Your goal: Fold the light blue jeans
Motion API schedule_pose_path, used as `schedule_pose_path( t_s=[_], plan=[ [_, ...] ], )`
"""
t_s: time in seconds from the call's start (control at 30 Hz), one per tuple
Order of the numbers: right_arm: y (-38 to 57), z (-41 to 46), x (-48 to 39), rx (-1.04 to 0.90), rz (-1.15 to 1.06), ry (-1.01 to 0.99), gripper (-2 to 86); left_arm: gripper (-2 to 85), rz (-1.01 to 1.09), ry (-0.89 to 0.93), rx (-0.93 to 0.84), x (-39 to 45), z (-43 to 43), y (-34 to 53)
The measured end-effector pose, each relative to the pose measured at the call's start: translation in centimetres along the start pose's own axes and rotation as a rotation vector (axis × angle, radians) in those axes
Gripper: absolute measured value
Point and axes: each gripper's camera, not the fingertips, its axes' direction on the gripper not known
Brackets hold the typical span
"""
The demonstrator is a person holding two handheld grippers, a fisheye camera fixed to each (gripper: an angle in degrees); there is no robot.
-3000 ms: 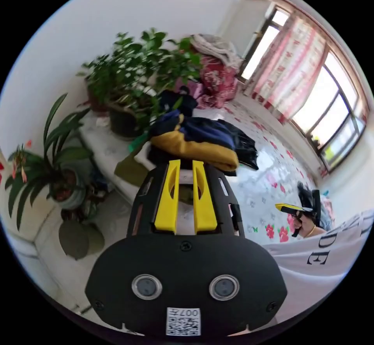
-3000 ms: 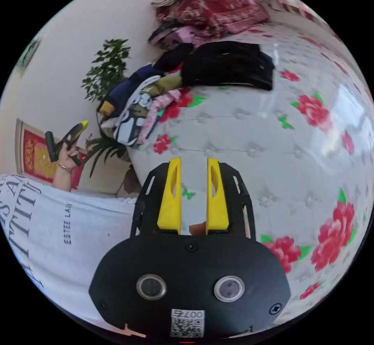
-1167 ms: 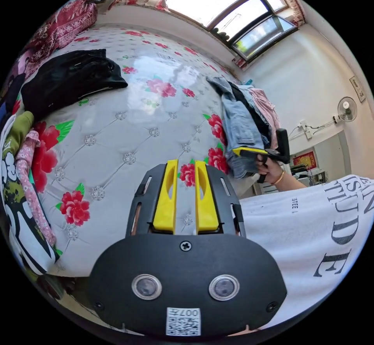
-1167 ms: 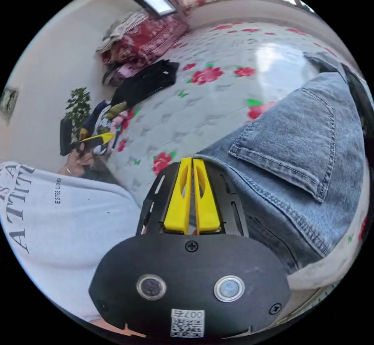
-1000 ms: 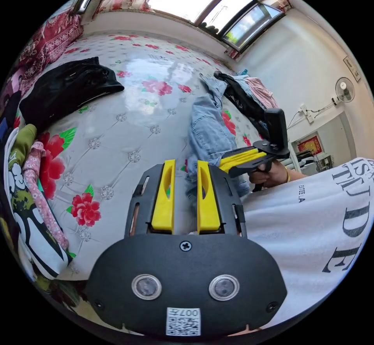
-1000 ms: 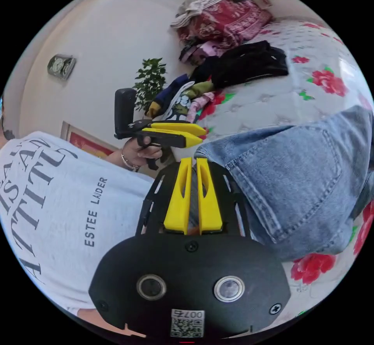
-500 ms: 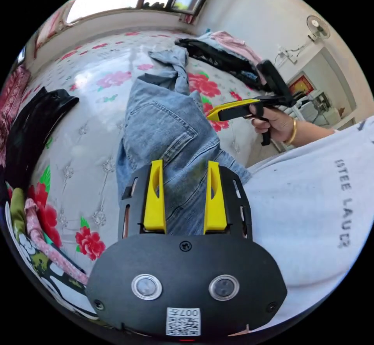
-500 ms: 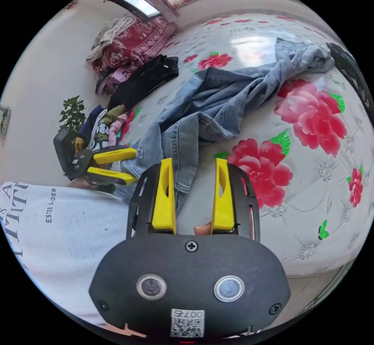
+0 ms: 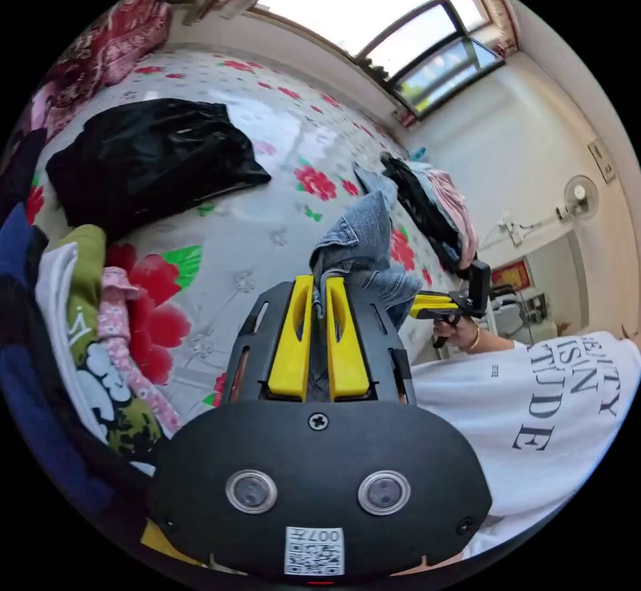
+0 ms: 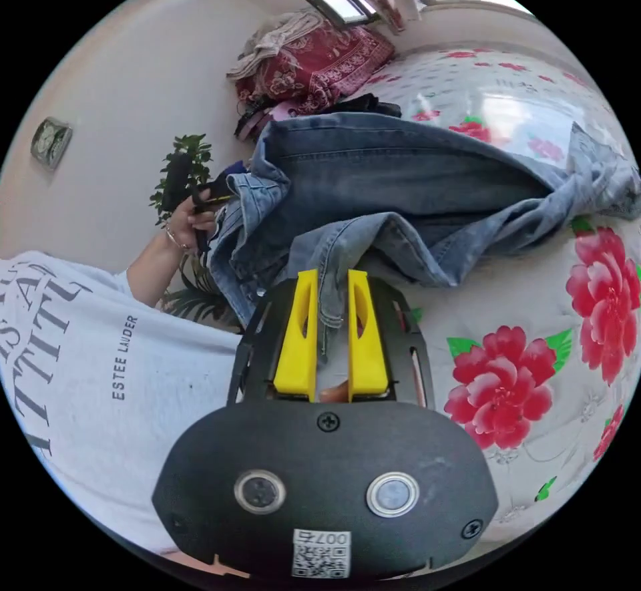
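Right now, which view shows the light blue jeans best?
The right gripper view: the light blue jeans spread wide across the flowered bed, waistband end pinched in the right tongs. The left gripper view gives a bunched fold rising from the left tongs.

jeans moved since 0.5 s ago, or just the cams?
Yes. The light blue jeans, then crumpled flat on the floral mattress, now hang lifted above it, stretched between the left tongs and the right tongs, both shut on denim.

The person's white T-shirt (image 10: pixel 100 377) carries small dark lettering — "ESTEE LAUDER" — beside larger letters cut off at "TITL"; in the left gripper view they end "TUDE".
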Motion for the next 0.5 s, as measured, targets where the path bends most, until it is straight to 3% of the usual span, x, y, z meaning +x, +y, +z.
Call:
schedule_pose_path(
  t_s=[0.1,0.17,0.3,0.43,0.5],
  plan=[
    [-1.8,-5.0,6.6,0.153,0.224,0.096,5.7,5.3,-0.071,-0.244,0.031,-0.5,-0.1,-1.3],
    [-4.2,-8.5,10.6,0.225,0.329,0.179,7.1,5.7,-0.124,-0.312,0.046,-0.7,0.8,-1.9],
    [-10.5,-11.3,13.2,0.237,0.292,0.315,8.6,6.6,-0.160,-0.432,0.140,1.7,1.8,-2.1],
    [-18.8,-10.6,16.6,0.155,0.261,0.429,9.9,7.5,-0.002,-0.418,0.104,6.9,4.7,-1.2],
    [-21.7,-9.3,18.1,0.094,0.257,0.481,10.4,9.2,0.093,-0.355,-0.065,9.8,9.5,0.0]
  ],
)
